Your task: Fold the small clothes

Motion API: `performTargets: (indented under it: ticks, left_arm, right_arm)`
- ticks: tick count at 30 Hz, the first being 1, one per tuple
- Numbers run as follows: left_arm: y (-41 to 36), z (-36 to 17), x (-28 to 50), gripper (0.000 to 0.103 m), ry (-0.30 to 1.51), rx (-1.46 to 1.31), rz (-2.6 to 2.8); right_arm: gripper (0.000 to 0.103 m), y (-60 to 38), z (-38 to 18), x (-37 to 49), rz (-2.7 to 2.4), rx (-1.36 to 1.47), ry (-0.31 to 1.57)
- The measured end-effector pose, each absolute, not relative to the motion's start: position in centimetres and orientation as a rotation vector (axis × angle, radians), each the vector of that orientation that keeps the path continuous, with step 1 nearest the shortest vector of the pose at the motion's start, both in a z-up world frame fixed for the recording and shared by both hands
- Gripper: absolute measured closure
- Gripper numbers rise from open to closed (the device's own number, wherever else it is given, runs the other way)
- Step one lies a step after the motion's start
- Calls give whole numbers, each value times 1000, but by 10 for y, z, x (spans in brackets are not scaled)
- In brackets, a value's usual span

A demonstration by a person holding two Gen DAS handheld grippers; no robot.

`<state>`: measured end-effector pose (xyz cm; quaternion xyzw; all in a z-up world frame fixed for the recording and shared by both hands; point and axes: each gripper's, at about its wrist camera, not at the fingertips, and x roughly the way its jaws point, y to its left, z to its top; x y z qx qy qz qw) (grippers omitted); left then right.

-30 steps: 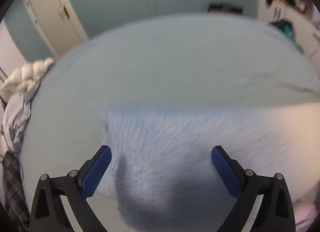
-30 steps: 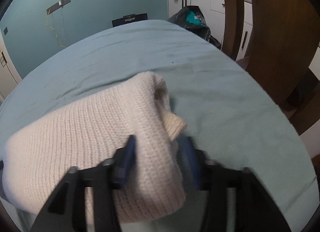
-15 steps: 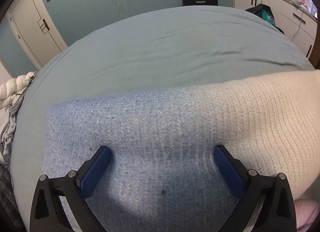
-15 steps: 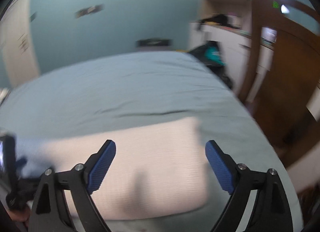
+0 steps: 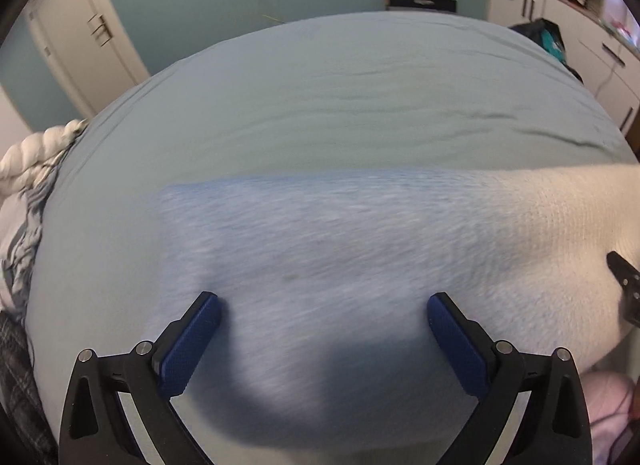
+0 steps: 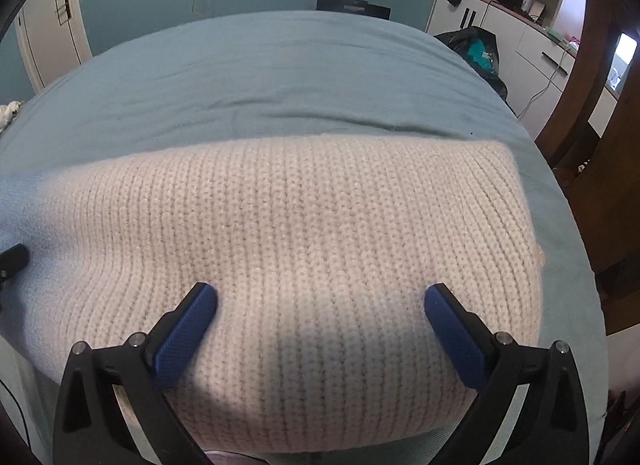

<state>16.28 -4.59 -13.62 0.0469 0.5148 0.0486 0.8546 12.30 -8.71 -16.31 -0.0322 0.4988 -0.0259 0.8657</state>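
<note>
A knitted garment, light blue at its left end (image 5: 320,257) and cream at its right end (image 6: 320,225), lies folded into a flat band across the blue-green bed sheet (image 5: 340,105). My left gripper (image 5: 323,313) is open and empty, its blue pads hovering over the blue part. My right gripper (image 6: 320,305) is open and empty over the cream part. The right gripper's black tip (image 5: 624,285) shows at the right edge of the left wrist view, and the left gripper's tip (image 6: 12,261) shows at the left edge of the right wrist view.
A heap of white and grey clothes (image 5: 28,185) lies at the bed's left edge. White cabinets (image 6: 520,49) and a dark bag (image 6: 476,49) stand at the far right. A wooden bed frame (image 6: 600,145) rises on the right. A pink item (image 5: 608,405) lies near the front edge.
My right gripper let go of the cream end, which now lies flat, and opened. Both grippers now hover open over the folded garment.
</note>
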Motion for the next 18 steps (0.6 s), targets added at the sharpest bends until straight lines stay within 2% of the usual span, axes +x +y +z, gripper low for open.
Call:
performTargets:
  ticks: [3, 6, 9, 12, 18]
  left_arm:
    - [-16, -121, 149, 0, 1025, 114, 173]
    - [12, -133, 145, 0, 1046, 107, 239]
    - [34, -157, 148, 0, 1069, 26, 205]
    - [51, -170, 151, 0, 1072, -52, 210]
    - [68, -148, 150, 0, 1091, -138, 212]
  right_arm:
    - [1, -96, -141, 101, -76, -5, 965]
    - [1, -114, -126, 81, -146, 86, 908]
    - [1, -142, -131, 69, -228, 269, 980]
    - [1, -163, -159, 69, -239, 452, 1112]
    - [1, -197, -192, 52, -106, 932, 1140]
